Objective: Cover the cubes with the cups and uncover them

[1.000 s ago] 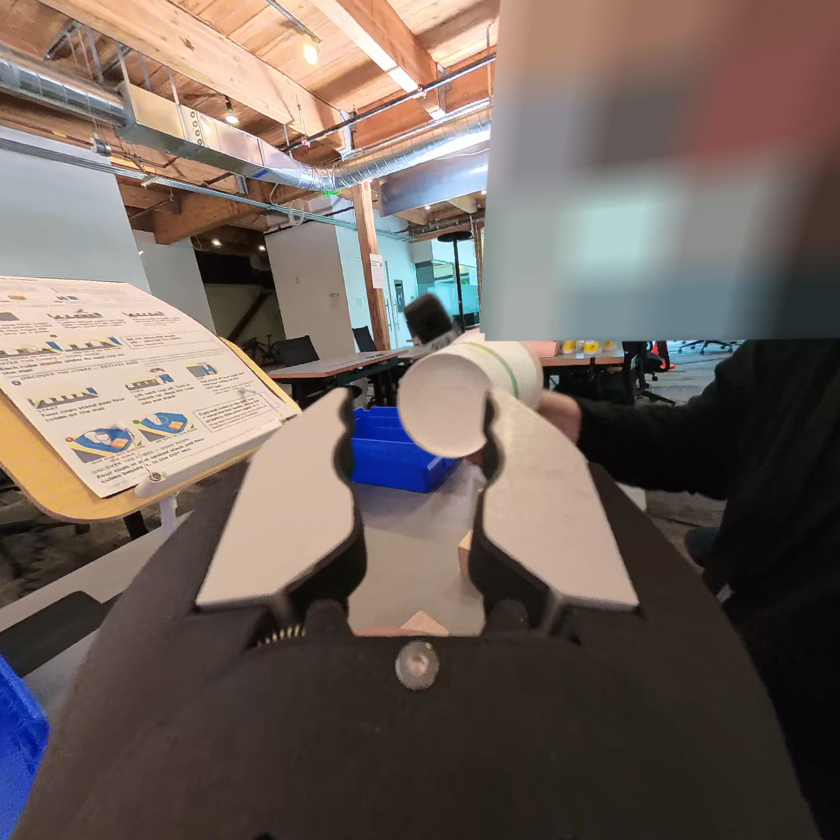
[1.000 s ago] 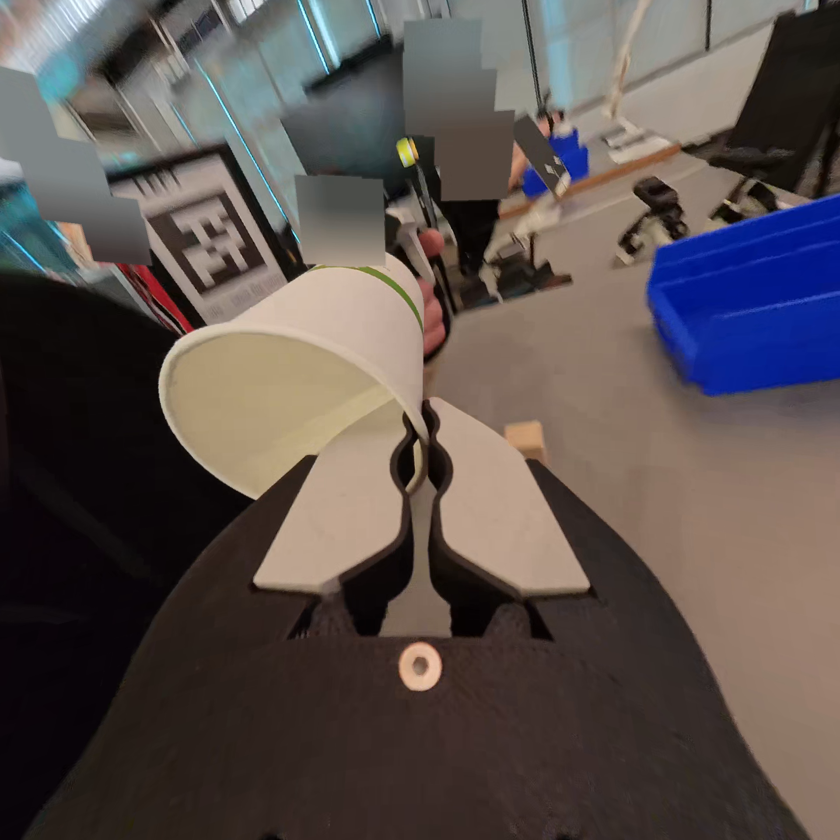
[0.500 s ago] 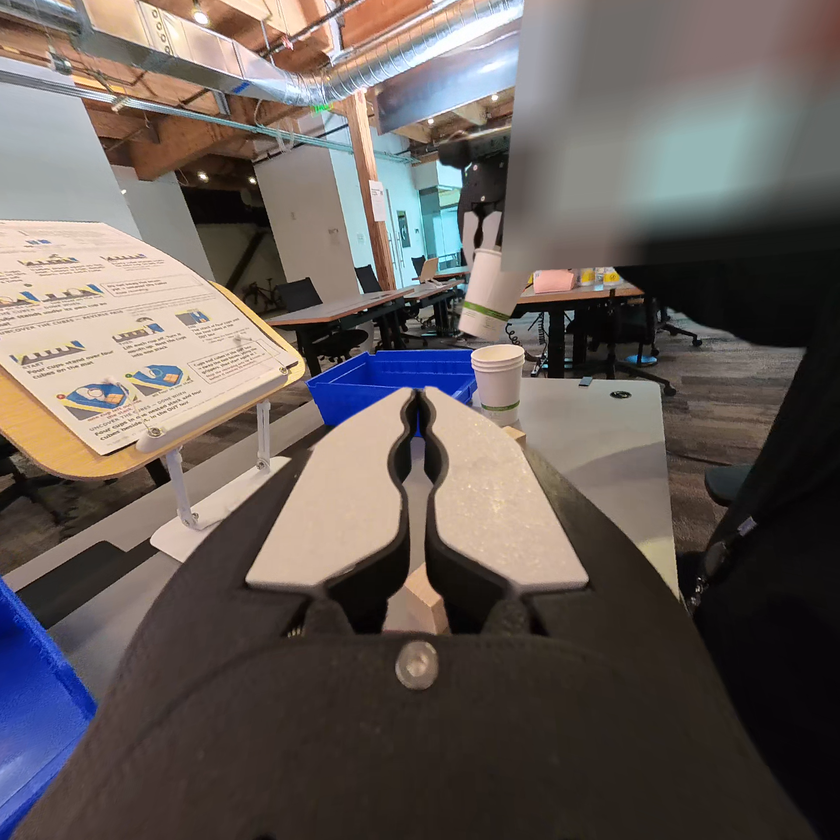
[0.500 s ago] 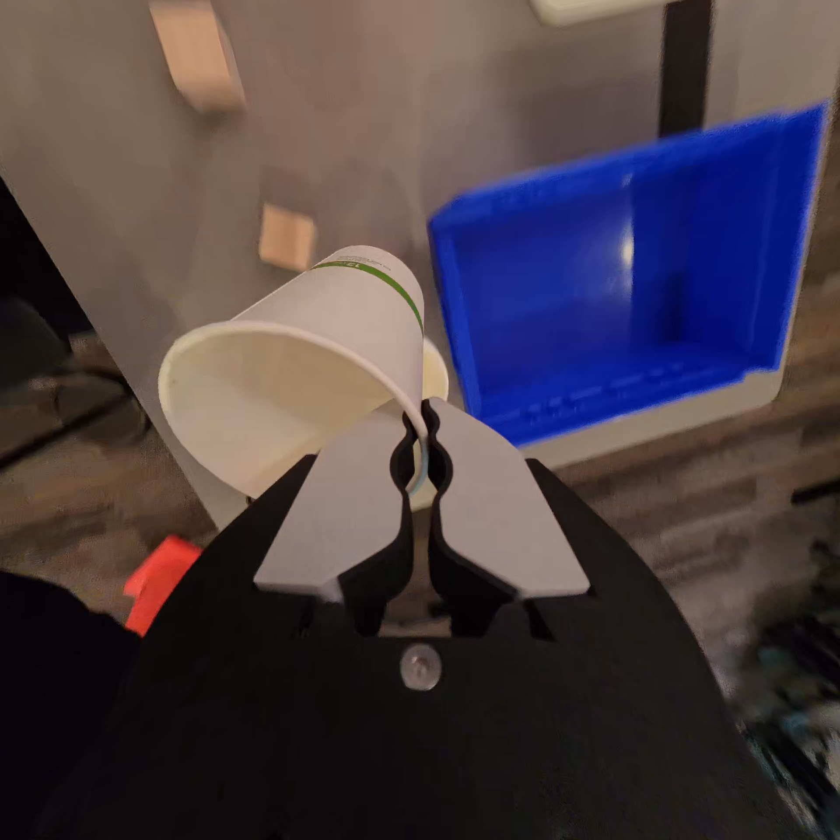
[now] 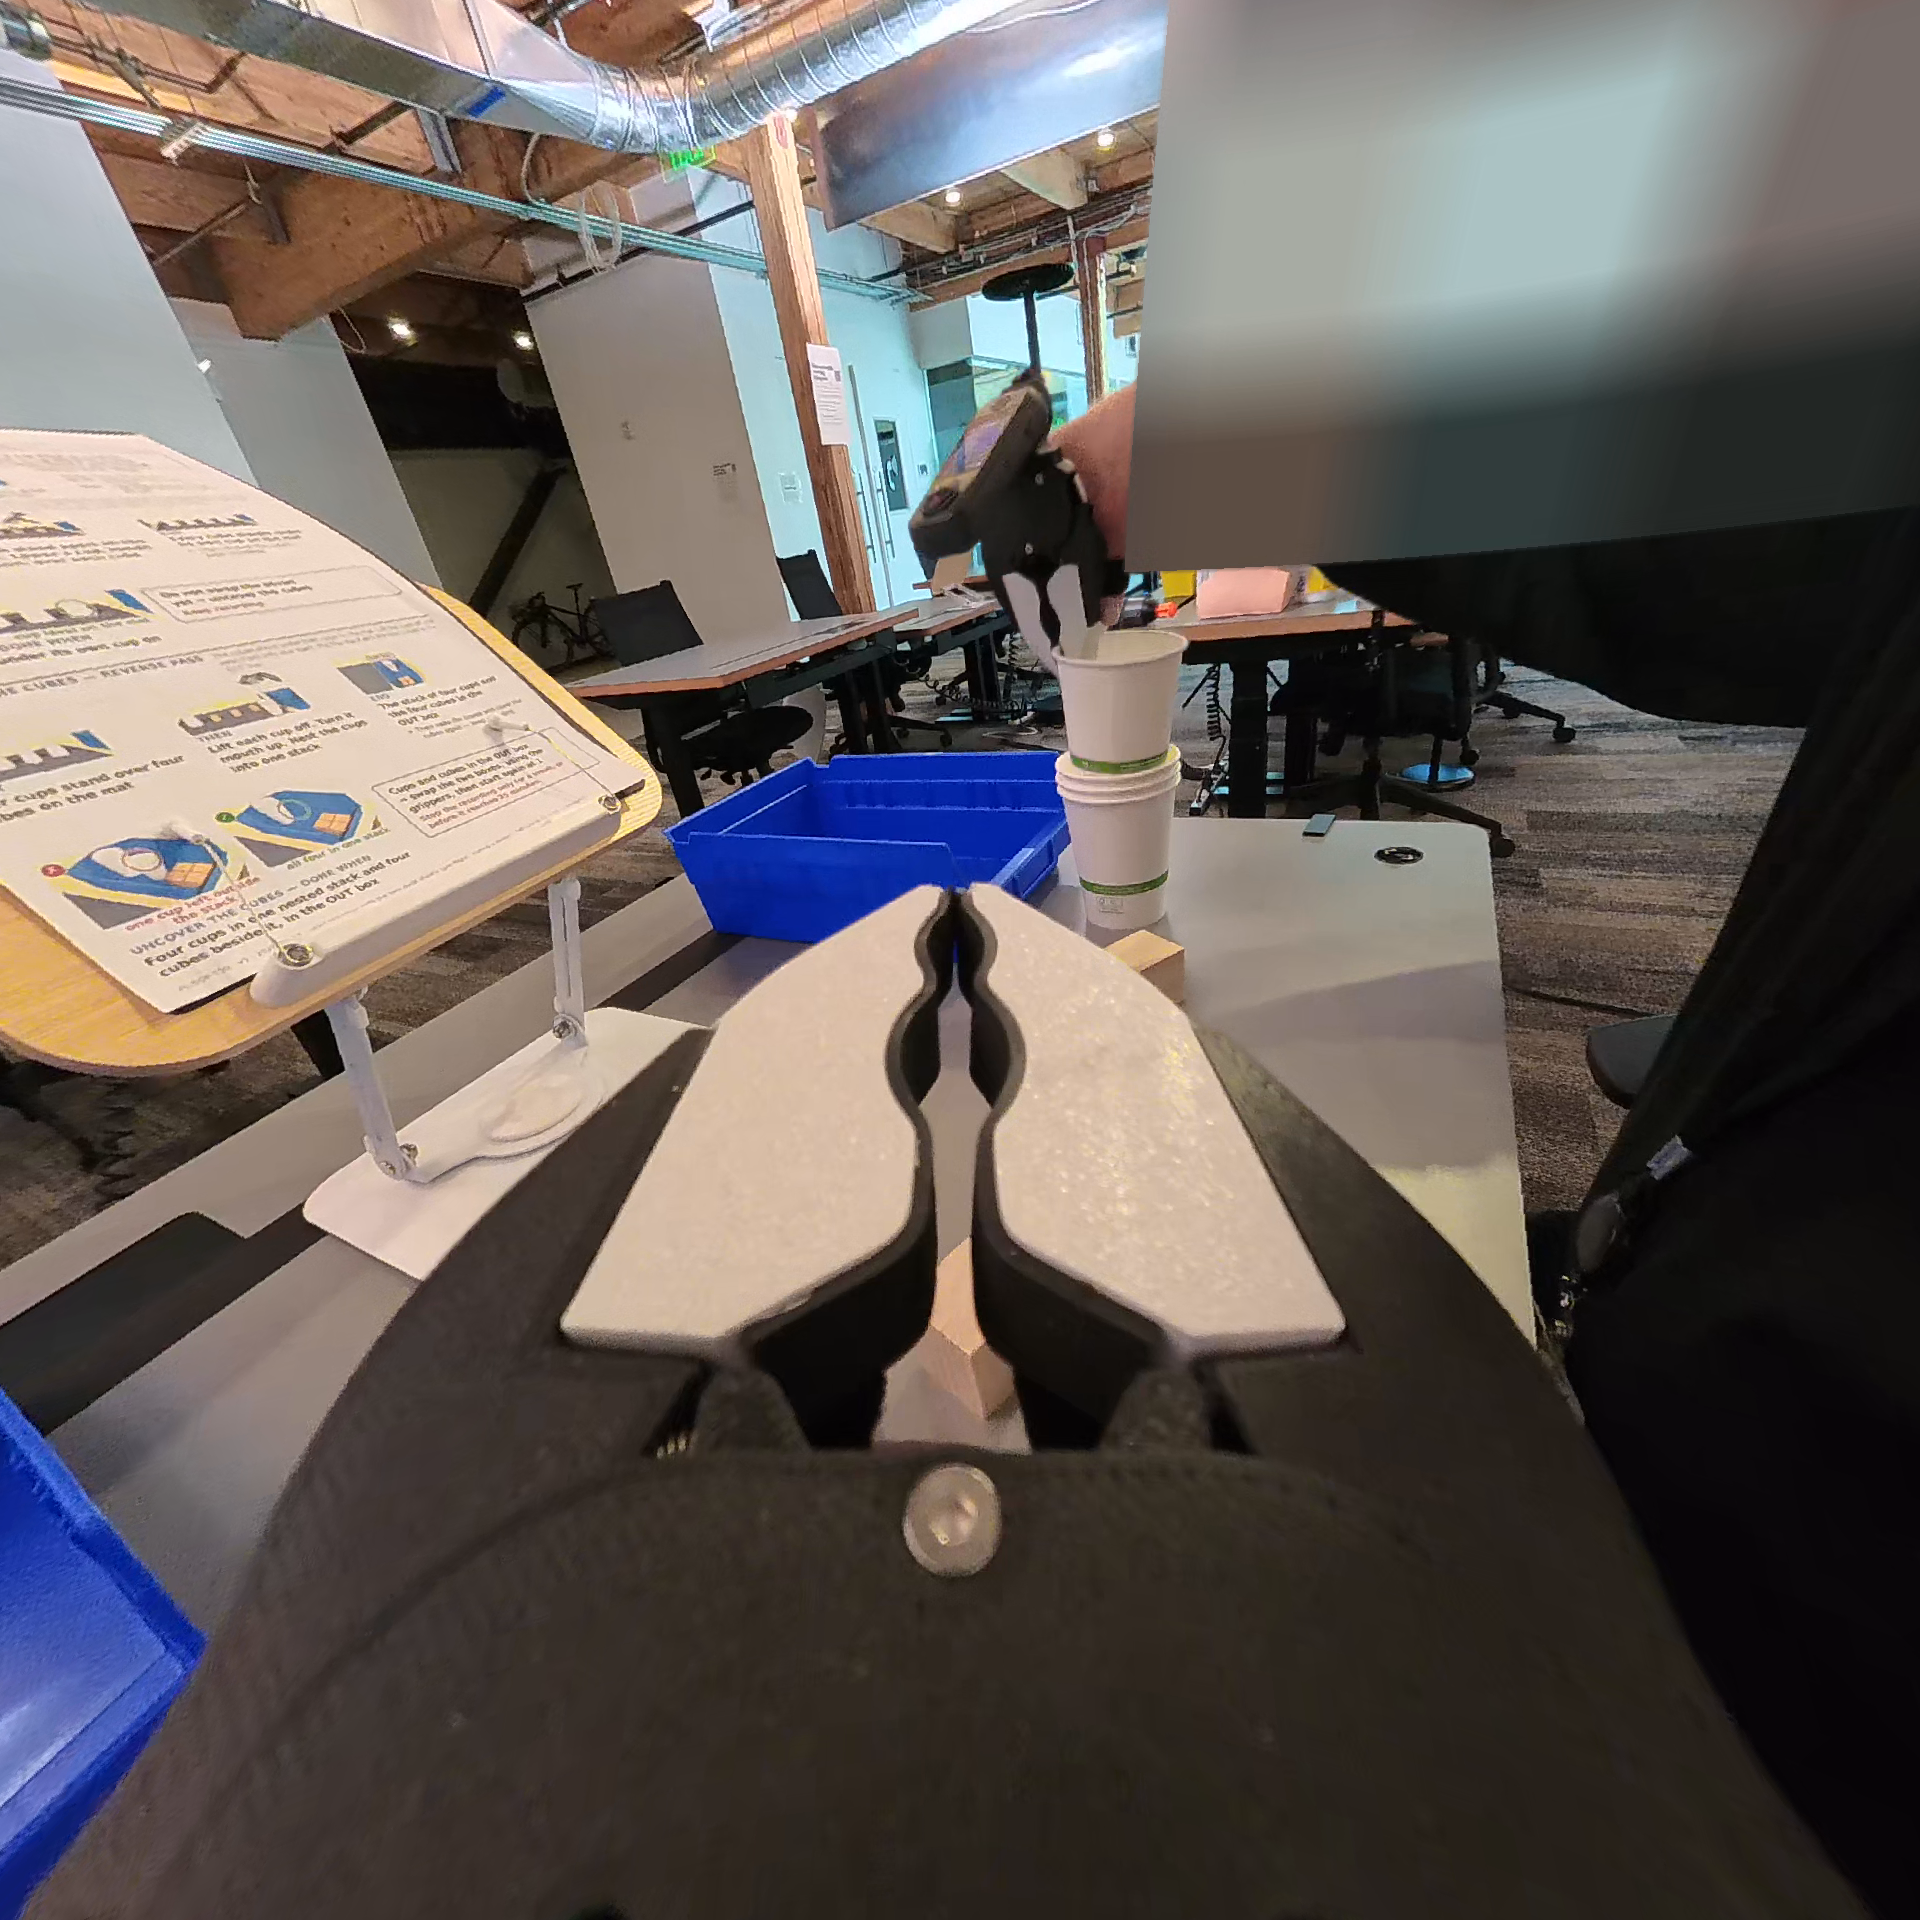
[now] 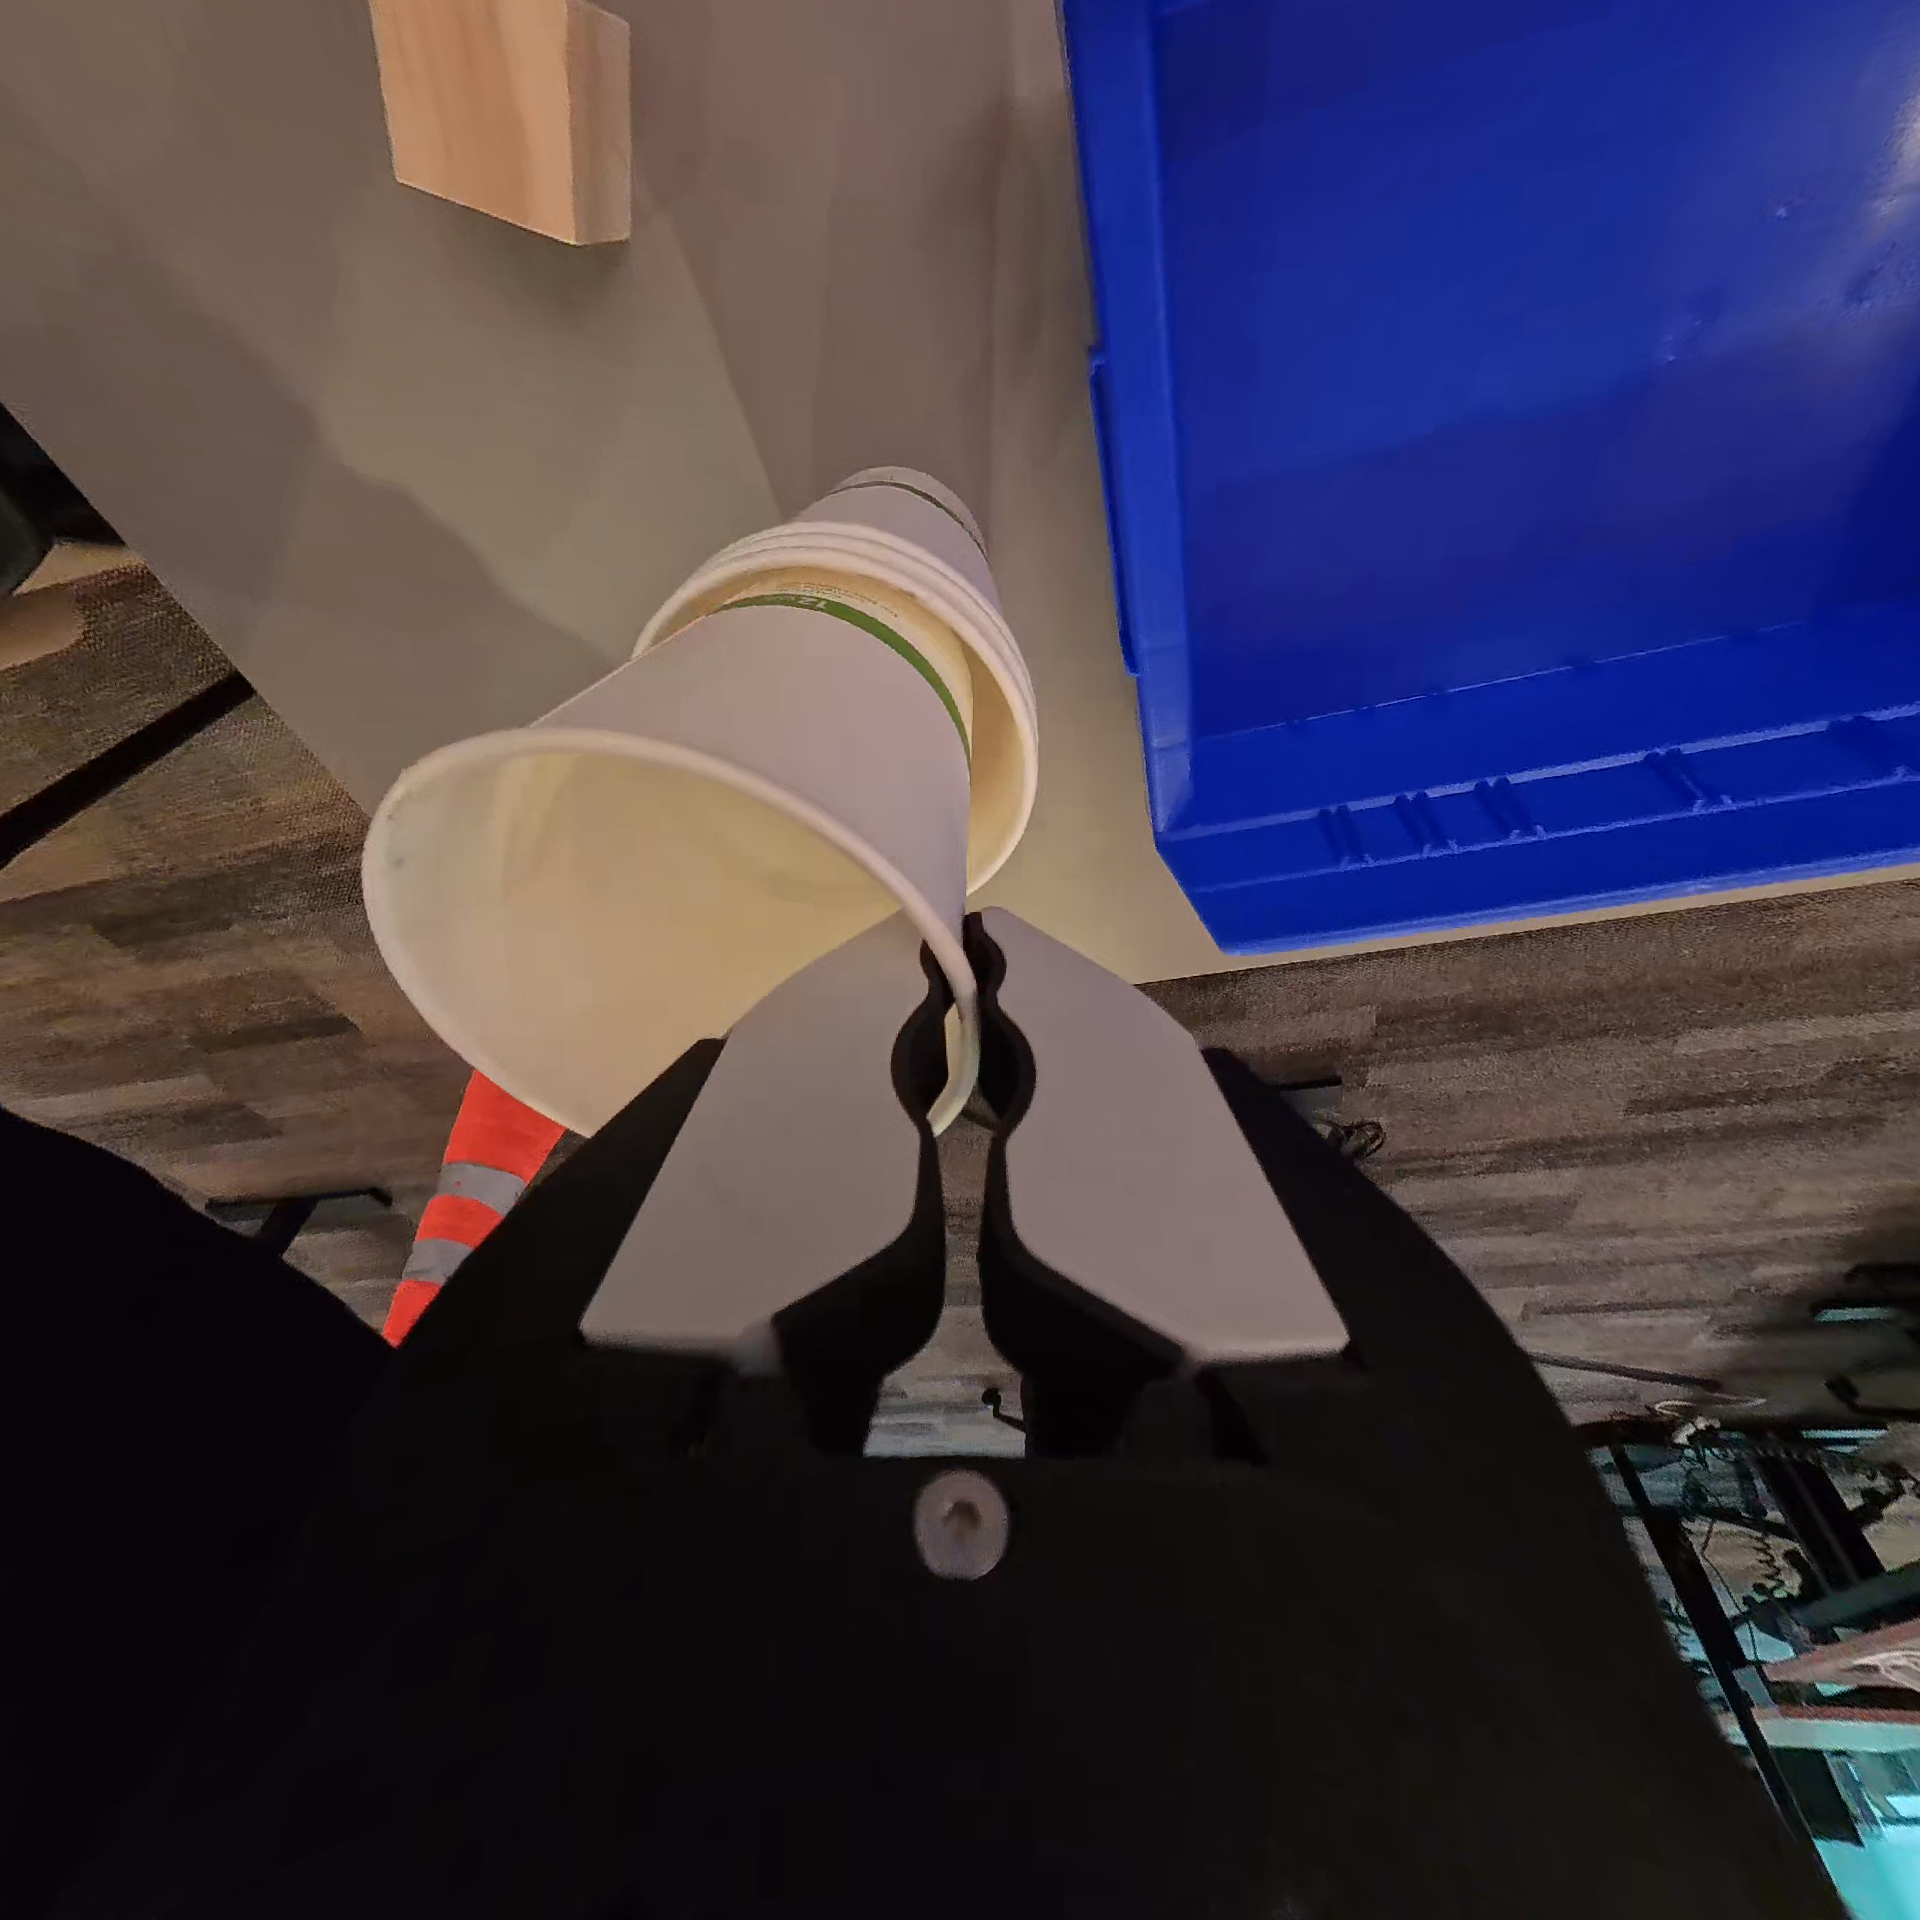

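While it hangs half-nested in the stack (image 6: 935,582) by the blue bin (image 6: 1507,416), the paper cup (image 6: 727,769) looks light, thin-walled, crushable: rim wall is the hold. Right hand-held gripper (image 6: 961,940) pinches that rim. Left hand-held gripper (image 5: 956,909) pressed together, empty, over a cube (image 5: 966,1351) on the desk (image 5: 1351,987).

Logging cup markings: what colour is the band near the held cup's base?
Green, on a white cup; the right wrist view shows it best.
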